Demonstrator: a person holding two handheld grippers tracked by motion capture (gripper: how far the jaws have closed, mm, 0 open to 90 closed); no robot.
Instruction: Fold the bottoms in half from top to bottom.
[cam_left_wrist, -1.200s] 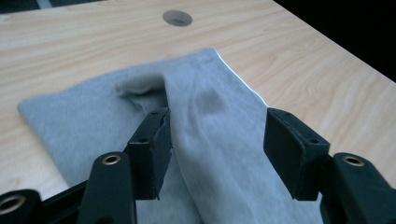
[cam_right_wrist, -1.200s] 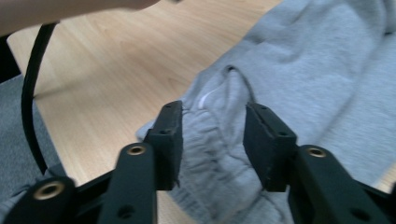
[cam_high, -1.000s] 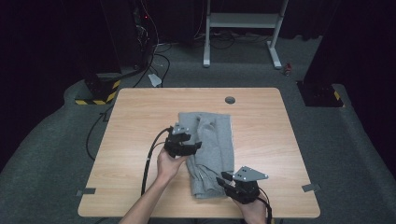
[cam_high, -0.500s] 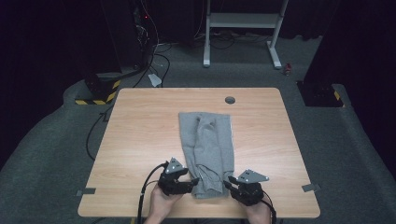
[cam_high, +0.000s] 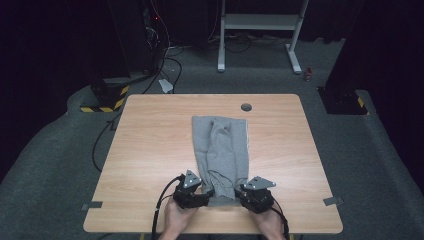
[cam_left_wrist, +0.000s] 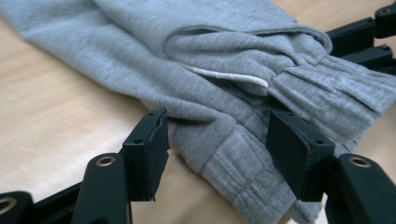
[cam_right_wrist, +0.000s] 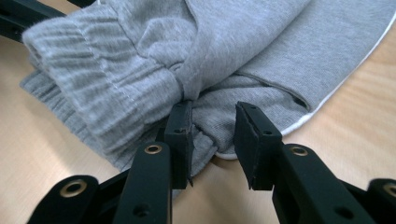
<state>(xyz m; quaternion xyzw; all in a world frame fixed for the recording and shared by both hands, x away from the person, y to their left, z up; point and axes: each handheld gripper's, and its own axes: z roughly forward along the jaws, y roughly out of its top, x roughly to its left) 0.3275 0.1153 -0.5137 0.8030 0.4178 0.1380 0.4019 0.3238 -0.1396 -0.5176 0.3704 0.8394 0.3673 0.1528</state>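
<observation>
Grey sweatpants (cam_high: 220, 150) lie folded in a long strip down the middle of the wooden table (cam_high: 150, 150). My left gripper (cam_high: 204, 193) is at the left corner of their near end. In the left gripper view my left gripper (cam_left_wrist: 219, 123) is open, and the ribbed cuff (cam_left_wrist: 233, 163) lies loose between its jaws. My right gripper (cam_high: 243, 194) is at the right corner. In the right gripper view my right gripper (cam_right_wrist: 214, 109) has just been opening a little. A fold of the sweatpants (cam_right_wrist: 212, 123) sits between its pads, with a gap at the right pad.
A round cable hole (cam_high: 246, 107) sits near the table's far edge. Grey tape marks (cam_high: 92, 205) lie at the near corners. The left gripper's black cable (cam_high: 162, 200) loops over the near edge. On the floor beyond stand a white desk frame (cam_high: 260, 30) and a yellow-striped block (cam_high: 102, 107).
My left gripper has come from the middle of the sweatpants down to their near left corner. The right gripper sank slightly at the near right corner. The garment now lies straighter.
</observation>
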